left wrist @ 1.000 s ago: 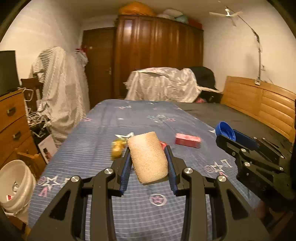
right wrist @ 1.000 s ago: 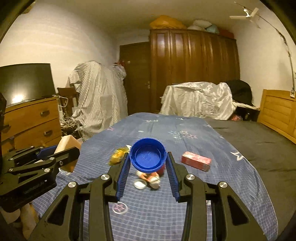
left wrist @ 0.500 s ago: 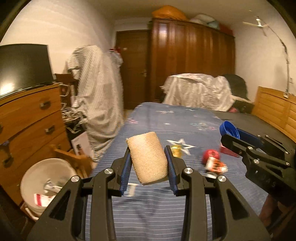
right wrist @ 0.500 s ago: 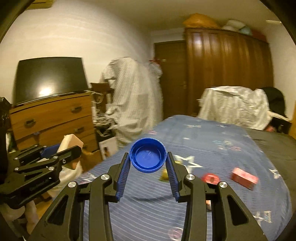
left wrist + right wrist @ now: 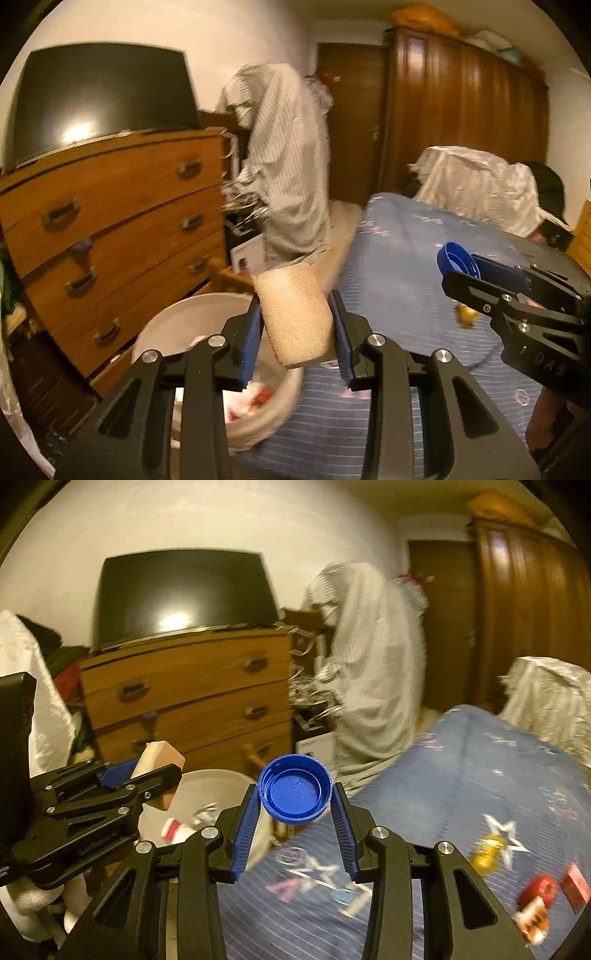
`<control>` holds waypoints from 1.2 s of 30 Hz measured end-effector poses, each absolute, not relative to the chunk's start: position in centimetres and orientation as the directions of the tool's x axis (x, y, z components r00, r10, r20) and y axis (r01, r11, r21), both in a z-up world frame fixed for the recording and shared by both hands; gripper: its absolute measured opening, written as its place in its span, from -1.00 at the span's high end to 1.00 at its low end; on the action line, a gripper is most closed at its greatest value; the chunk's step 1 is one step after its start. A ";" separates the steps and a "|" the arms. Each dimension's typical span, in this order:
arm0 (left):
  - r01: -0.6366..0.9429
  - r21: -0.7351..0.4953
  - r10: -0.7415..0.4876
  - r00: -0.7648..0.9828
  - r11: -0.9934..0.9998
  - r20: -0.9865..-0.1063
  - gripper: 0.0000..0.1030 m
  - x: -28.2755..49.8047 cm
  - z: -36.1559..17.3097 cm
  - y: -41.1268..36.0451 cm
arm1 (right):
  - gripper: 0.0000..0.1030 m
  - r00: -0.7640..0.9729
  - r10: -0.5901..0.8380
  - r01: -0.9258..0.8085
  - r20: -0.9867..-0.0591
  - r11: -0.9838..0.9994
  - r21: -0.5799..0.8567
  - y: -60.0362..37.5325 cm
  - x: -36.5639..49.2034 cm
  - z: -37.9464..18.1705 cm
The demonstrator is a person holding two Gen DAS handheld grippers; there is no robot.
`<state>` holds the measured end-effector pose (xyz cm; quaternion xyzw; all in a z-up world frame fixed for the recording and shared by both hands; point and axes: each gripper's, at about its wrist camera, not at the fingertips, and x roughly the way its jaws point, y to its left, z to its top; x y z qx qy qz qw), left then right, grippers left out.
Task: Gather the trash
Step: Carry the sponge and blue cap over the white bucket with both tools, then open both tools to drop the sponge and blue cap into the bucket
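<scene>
Over on the far left you've got the big wooden chest of drawers with dull metal handles and a glossy black TV screen sitting on top. Just below it, beside the bed, sits the round white plastic bucket with smooth walls and some red and white scraps blurred in the bottom. Your left gripper is clamped on the tan foam sponge block, a chunky rectangular piece with a rough, porous face, pinched between the ribbed blue pads and hanging over the bucket's near rim. Behind it a grey striped cloth drapes over something tall, with a dark wooden wardrobe further right. Then the bed with the blue star-print checked sheet, soft-looking and blurry. Your right gripper is squeezing the round blue plastic bottle cap, its ridged edge against the pads and its hollow side facing you; it's up in the air over the bed edge, near the bucket but not over it. Further right, still lying on the sheet, there's a small yellow crumpled wrapper, a red round bit and a small red box, all smeared.
</scene>
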<state>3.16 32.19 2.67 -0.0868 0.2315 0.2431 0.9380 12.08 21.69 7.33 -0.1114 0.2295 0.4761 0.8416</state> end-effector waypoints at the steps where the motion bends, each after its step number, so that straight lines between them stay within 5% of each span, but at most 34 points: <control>1: -0.508 -0.052 0.421 0.763 0.860 -0.490 0.35 3.1 2.5 33.2 | 0.21 0.423 0.750 -0.861 -0.508 0.507 0.033 23.2 12.2 7.0; 17: -0.600 -0.087 0.376 0.601 0.796 -0.705 0.35 4.8 -4.7 44.9 | 0.21 0.075 0.554 -0.932 -0.829 0.334 0.139 44.5 17.7 -2.6; 36: -0.617 -0.067 0.334 0.509 0.784 -0.793 0.35 6.2 -9.2 48.1 | 0.21 0.044 0.487 -0.938 -0.872 0.322 0.132 45.6 19.7 -6.0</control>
